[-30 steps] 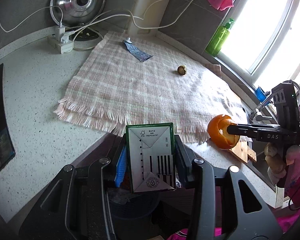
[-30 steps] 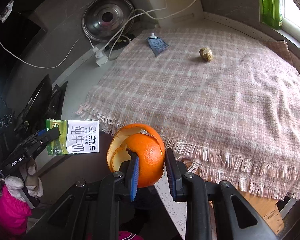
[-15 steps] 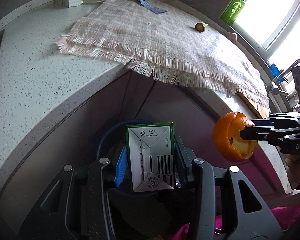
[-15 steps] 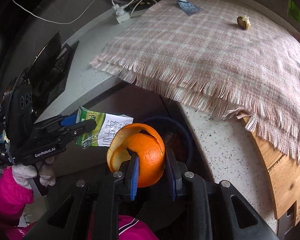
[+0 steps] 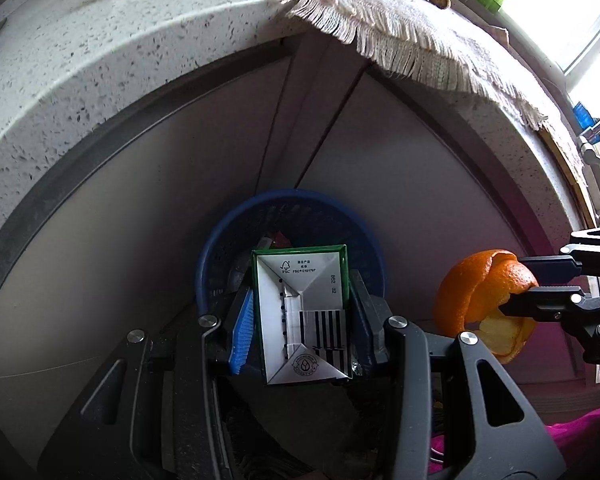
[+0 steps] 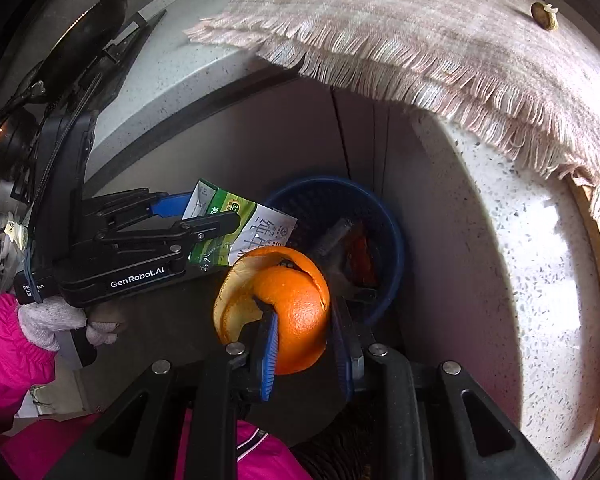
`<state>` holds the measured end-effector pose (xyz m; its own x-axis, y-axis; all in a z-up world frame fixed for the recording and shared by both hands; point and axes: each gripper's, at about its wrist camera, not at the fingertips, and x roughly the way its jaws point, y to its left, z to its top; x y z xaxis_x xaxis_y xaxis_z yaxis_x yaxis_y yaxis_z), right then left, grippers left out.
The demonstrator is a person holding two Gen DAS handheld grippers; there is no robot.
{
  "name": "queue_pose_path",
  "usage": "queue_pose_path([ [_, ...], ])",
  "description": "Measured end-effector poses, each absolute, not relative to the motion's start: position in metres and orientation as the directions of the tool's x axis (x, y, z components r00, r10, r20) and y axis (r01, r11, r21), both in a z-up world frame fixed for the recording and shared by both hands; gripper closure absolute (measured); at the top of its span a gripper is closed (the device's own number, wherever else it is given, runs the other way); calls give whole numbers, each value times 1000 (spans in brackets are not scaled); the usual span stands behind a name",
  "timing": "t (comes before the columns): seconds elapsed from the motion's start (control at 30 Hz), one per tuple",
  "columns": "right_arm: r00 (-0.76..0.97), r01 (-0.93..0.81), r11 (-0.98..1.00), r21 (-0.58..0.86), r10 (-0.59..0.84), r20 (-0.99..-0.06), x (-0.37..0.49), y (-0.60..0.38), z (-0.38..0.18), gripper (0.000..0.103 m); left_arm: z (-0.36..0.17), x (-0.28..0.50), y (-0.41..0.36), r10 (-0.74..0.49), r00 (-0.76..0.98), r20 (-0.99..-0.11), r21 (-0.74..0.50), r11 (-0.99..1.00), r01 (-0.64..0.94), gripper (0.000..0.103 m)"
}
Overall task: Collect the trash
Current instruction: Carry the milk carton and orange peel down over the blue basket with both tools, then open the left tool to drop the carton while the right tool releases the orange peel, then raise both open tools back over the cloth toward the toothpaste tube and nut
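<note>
Over on the left side, the left gripper (image 6: 204, 216) is clamped on a flattened milk carton (image 5: 302, 314), green-edged with a barcode on its folded end, one finger on each flat side. A gloved hand (image 6: 56, 320) in a pink sleeve (image 6: 8, 356) holds that tool. The carton hangs right above a blue mesh trash basket (image 5: 216, 240) that sits on the floor just ahead of and below the fingertips, tucked into the corner of the grey cabinet doors (image 5: 140, 208). There's already some scrap in the basket, but it's too dark to say what.

To the right of that, the right gripper (image 6: 306, 332) is squeezed down on a piece of orange peel (image 6: 292, 304), a big curled shell with the pale inside showing on its left. It's held beside the carton, near the basket's rim but more to the side of it than over the middle.

Above both grippers, the speckled countertop (image 6: 512, 248) juts out, with a fringed pink plaid cloth (image 6: 420, 40) draped over its edge. Farther right on that cloth there's a small brownish lump (image 6: 544, 16), well away from both tools.
</note>
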<state>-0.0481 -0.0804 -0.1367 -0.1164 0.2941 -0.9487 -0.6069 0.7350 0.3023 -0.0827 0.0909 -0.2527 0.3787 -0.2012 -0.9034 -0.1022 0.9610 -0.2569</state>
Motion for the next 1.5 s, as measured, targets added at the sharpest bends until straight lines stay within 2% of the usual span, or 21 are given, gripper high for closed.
queue_pose_path([
  [0.37, -137, -618, 741, 262, 227, -964, -42, -62, -180, 79, -292, -73, 89, -203, 327, -923, -257, 958, -129, 61],
  [0.7, -132, -638, 735, 230, 189, -973, -33, -40, -198, 78, -306, -65, 89, -196, 295, -935, -243, 962, -129, 61],
  [1.0, -137, -654, 720, 230, 187, -973, -32, -43, -198, 70, -310, -64, 86, -195, 285, -938, -236, 965, -116, 61],
  [1.27, -131, -651, 723, 231, 193, -972, -25, -46, -192, 69, -308, -62, 87, -193, 286, -938, -236, 964, -125, 45],
  [1.5, -135, -648, 721, 243, 205, -969, -26, -48, -186, 68, -303, -62, 89, -190, 290, -938, -235, 963, -129, 45],
])
